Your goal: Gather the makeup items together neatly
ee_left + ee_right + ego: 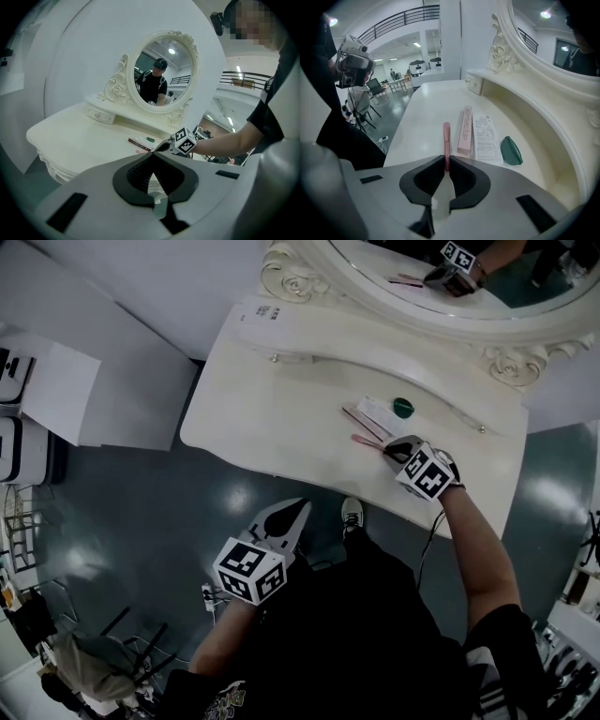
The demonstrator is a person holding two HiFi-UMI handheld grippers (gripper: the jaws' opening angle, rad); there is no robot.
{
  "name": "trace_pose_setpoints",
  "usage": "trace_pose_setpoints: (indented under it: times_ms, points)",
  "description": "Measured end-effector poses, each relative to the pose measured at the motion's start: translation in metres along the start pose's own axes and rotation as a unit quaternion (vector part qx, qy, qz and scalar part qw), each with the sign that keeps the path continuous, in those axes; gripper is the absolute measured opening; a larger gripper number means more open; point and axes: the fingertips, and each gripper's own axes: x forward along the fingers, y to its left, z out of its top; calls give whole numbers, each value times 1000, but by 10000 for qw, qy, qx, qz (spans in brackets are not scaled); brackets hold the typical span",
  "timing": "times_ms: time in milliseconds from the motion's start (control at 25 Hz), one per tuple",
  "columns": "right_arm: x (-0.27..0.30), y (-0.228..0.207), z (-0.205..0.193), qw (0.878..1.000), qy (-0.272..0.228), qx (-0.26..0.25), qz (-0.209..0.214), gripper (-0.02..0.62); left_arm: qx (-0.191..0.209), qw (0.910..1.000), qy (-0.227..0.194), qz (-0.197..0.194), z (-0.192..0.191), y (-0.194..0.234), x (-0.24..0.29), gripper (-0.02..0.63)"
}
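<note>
Right hand-held gripper (446,163) pinches the near end of a pink stick (446,138). The stick lies on the table (417,122), pointing away from the jaws. Just right of the stick is a long pink box (465,131), edge against a printed leaflet (487,138). A green item (512,150) sits at the leaflet's right side. Mirror (553,47) stands behind. Left hand-held gripper (152,157) has its jaws pressed together with nothing in them, held off the table's front edge over the floor (187,521).
</note>
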Motion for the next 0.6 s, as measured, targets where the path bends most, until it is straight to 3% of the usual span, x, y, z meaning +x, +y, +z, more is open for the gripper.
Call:
trace_pose_setpoints:
  times_ms: [200,320,440,600]
  points:
    - [-13,14,8,9962,-369,681,-393,55,55,9999,-6,-129,3,3,-11,8]
    - [-25,21,9,9859,-684,1333,-747,54,157,9994,21,-292,5,2,-16,8]
    - [-42,25,6,9630,-1062,2176,-1181,54,299,9983,44,-500,9,-3,-20,8]
    - [-72,27,-12,9159,-1478,3214,-1895,54,517,9952,95,-827,13,-13,-19,8]
